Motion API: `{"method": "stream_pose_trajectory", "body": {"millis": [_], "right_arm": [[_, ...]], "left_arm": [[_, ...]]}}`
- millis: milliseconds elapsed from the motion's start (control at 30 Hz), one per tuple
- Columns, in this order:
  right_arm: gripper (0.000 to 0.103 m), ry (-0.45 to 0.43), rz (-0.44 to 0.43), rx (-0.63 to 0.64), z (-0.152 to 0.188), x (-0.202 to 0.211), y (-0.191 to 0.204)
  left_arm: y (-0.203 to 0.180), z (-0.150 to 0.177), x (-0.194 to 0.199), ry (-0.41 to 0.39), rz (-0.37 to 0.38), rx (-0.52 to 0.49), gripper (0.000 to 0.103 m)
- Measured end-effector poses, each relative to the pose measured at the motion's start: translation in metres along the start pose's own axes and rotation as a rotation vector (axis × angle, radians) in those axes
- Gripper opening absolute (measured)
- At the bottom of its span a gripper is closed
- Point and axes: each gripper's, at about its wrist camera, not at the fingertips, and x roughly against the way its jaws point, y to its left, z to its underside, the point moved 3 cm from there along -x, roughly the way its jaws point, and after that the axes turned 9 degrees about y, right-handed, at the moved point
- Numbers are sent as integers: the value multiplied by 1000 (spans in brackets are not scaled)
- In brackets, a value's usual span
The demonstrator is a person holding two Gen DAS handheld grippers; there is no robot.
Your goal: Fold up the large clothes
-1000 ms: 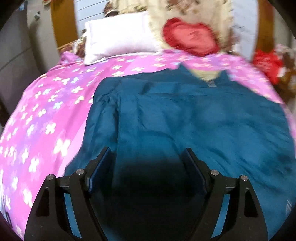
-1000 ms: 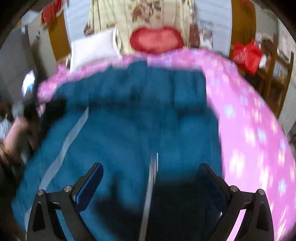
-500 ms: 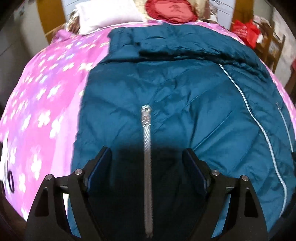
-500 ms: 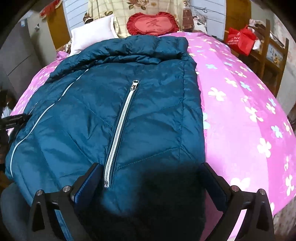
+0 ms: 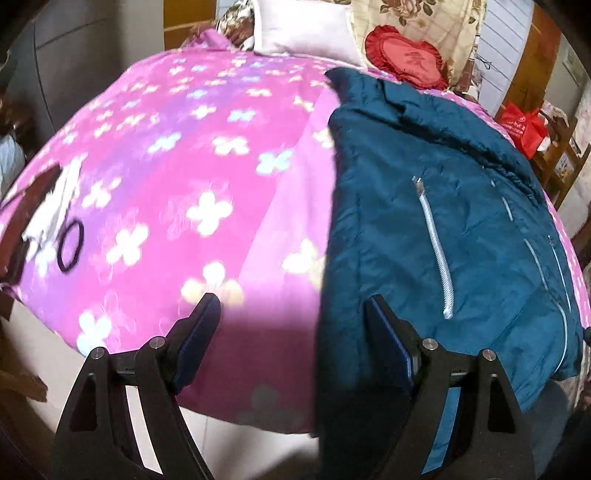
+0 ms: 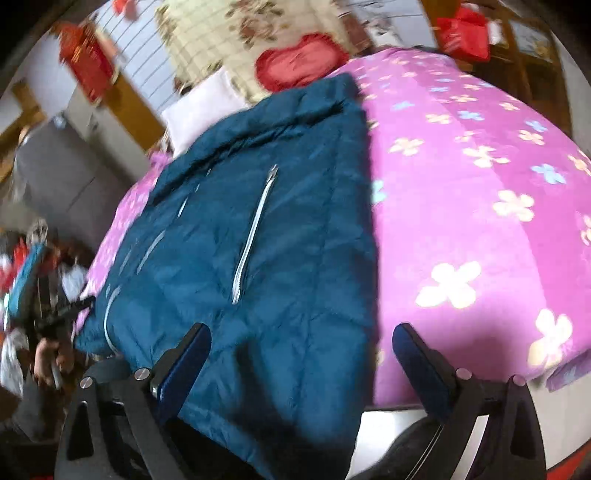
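A large dark teal padded jacket with silver zippers lies flat on a pink flowered bedspread, its lower hem hanging over the near bed edge. In the left wrist view my left gripper is open and empty, over the bed edge at the jacket's left side. In the right wrist view the jacket fills the left half. My right gripper is open and empty, over the jacket's lower right corner at the bed edge.
A white pillow and a red heart cushion lie at the bed head. A black hair tie lies on the bedspread at the left. A red bag and wooden furniture stand right of the bed.
Both grippers have pulled back to the near bed edge and apart: the left view has swung left onto the bedspread, the right view has swung right and tilted. The jacket lies still.
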Motion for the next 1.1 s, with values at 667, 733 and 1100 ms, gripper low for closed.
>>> {"method": "stream_pose_trajectory", "body": {"millis": [667, 733, 1100], "right_arm": [[99, 16, -344, -68, -9, -11, 5], [99, 49, -349, -1, -5, -12, 15], [90, -3, -323, 34, -10, -17, 20]], "left_arm": [[-37, 39, 13, 16, 318, -197, 82], [-40, 38, 13, 28, 355, -200, 82], [-46, 5, 1, 93, 496, -152, 82]]}}
